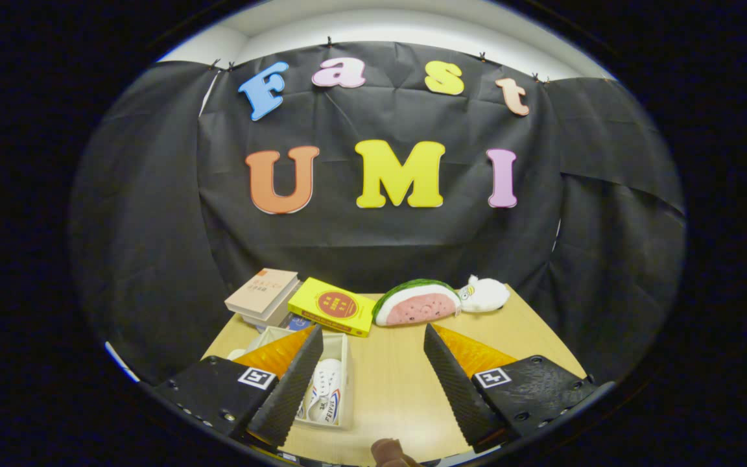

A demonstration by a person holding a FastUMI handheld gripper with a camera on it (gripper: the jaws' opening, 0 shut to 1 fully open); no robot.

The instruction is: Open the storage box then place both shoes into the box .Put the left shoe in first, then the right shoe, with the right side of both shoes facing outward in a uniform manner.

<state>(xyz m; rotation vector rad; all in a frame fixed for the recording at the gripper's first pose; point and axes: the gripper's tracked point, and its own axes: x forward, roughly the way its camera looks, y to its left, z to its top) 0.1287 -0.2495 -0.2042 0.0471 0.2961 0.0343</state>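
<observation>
Backed by black cloth, the wooden table [406, 383] is carrying the open storage box [346, 383] with a white shoe [323, 392] lying inside, beside the gripper [370, 376] hovering with fingers spread, gripping nothing.

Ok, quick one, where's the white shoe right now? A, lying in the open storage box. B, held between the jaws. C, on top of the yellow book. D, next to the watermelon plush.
A: the white shoe lies inside the open storage box, beside one finger of the gripper, whose jaws stand wide apart and hold nothing.
</observation>
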